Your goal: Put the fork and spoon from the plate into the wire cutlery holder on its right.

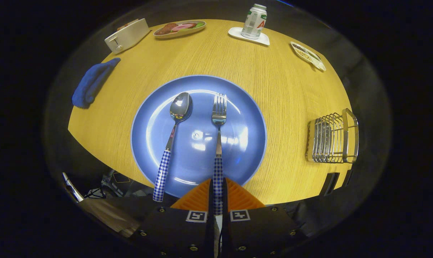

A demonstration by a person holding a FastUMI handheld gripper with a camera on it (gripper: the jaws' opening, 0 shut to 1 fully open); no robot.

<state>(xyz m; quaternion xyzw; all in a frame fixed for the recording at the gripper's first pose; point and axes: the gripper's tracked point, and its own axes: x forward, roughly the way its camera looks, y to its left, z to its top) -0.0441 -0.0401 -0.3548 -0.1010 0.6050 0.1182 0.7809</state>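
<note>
I've got the gripper (218,200) clamped on the fork (218,143) handle, tines resting on the plate (248,107). Spoon (173,136) lies beside it, untouched. Holder (333,138) off to the right sits empty — nothing delivered, both pieces left to move.

fork (218,143) handle end hidden between gripper (218,195) fingers

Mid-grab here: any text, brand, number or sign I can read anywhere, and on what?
Bottle label: print too blurred and partly turned away to read.
Claw, shut on the fork handle: two square coded markers, patterns only, no words.
Nothing else bears text.
</note>
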